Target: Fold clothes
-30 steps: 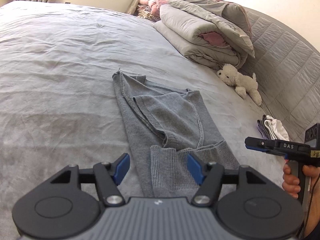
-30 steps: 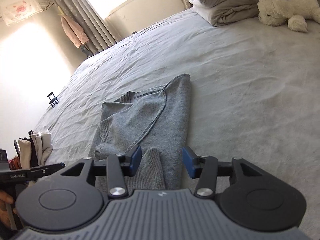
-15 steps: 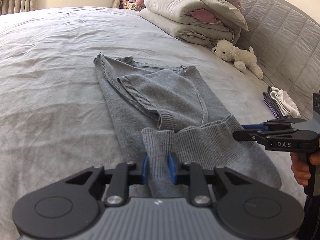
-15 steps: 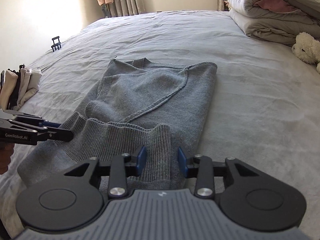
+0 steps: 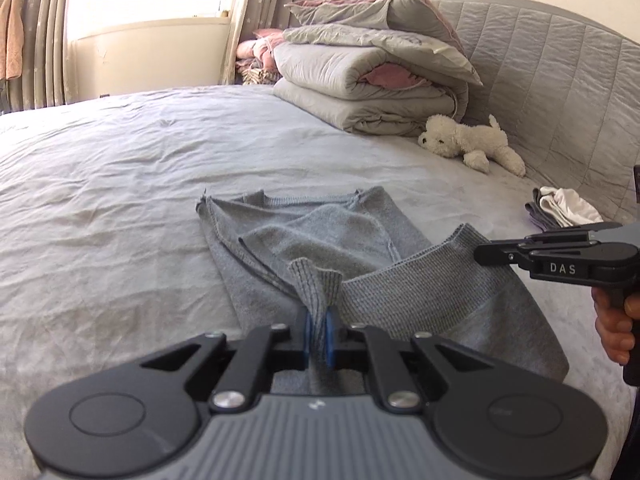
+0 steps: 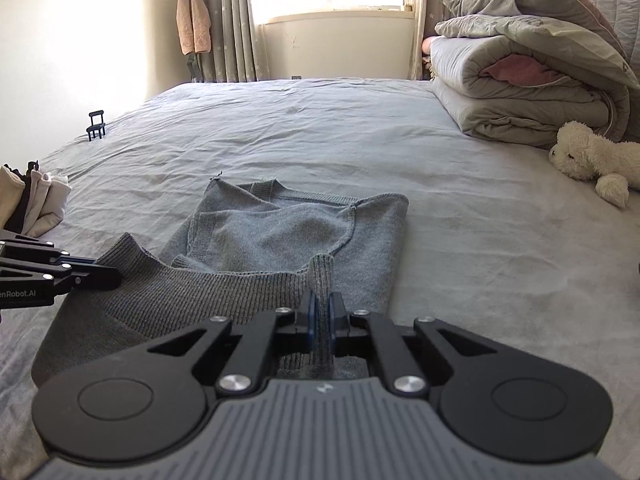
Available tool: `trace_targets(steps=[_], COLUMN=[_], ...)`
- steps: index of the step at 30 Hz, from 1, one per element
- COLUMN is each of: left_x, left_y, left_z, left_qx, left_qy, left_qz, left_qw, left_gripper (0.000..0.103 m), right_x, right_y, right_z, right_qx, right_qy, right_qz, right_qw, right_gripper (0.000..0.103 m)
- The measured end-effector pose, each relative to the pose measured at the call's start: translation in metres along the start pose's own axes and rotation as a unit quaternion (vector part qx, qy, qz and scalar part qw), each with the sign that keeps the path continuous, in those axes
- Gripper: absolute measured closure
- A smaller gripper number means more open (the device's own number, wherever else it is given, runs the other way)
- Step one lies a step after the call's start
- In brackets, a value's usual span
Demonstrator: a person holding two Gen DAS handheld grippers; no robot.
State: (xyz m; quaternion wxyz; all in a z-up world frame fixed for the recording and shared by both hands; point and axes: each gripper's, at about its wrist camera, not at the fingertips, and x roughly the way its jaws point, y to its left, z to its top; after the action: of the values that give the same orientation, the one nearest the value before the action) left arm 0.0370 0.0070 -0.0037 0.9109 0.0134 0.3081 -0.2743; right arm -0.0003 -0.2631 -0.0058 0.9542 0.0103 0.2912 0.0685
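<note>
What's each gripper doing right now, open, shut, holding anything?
Left gripper: closing, pads pinching the ribbed hem of the grey sweater.
Right gripper: shut on the same hem.

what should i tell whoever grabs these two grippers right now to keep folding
Left gripper: jaws closing, blue pads already pinching the ribbed hem of the grey sweater at its left corner.
Right gripper: shut on the same hem at the right corner.
Sweater lies on the bed, neckline at the far end, both sleeves already folded in across the body.
Done: sleeves in, both hem corners gripped, the hem between them raised off the bed.
Left: probably carry the hem up to the neckline, lay it flat, release, then set the sweater aside.
Folded white clothes sit to the right.
</note>
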Motion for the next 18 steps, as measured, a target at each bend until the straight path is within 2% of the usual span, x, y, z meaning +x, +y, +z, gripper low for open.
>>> trace_targets(steps=[5,10,14,16,18], left_x=[0.013,0.015,-0.017,-0.02,-0.013], left_y=[0.006,-0.002,-0.017,-0.023,-0.024], left_z=[0.007,0.003,0.008,0.011,0.013], left_qx=[-0.02,0.006,0.026,0.044,0.046], left_qy=[-0.017,-0.014,-0.064,-0.079,-0.079], left_qz=[0.009,0.026,0.016,0.024,0.034], left_qw=[0.9996,0.9996,0.9975,0.9956,0.9952], left_gripper=[0.096,0.096,0.096,0.096,0.096], right_x=[0.013,0.02,0.001,-0.007,0.001], right_y=[-0.001,0.004,0.01,0.012,0.009], right_z=[0.003,-0.003,0.001,0.004,0.005], right_qx=[0.017,0.012,0.012,0.005,0.009], right_qy=[-0.003,0.004,-0.033,-0.052,-0.043], right_qz=[-0.03,-0.038,-0.021,-0.022,-0.038], right_qw=[0.999,0.999,0.999,0.998,0.998], right_gripper=[0.096,0.096,0.096,0.096,0.096])
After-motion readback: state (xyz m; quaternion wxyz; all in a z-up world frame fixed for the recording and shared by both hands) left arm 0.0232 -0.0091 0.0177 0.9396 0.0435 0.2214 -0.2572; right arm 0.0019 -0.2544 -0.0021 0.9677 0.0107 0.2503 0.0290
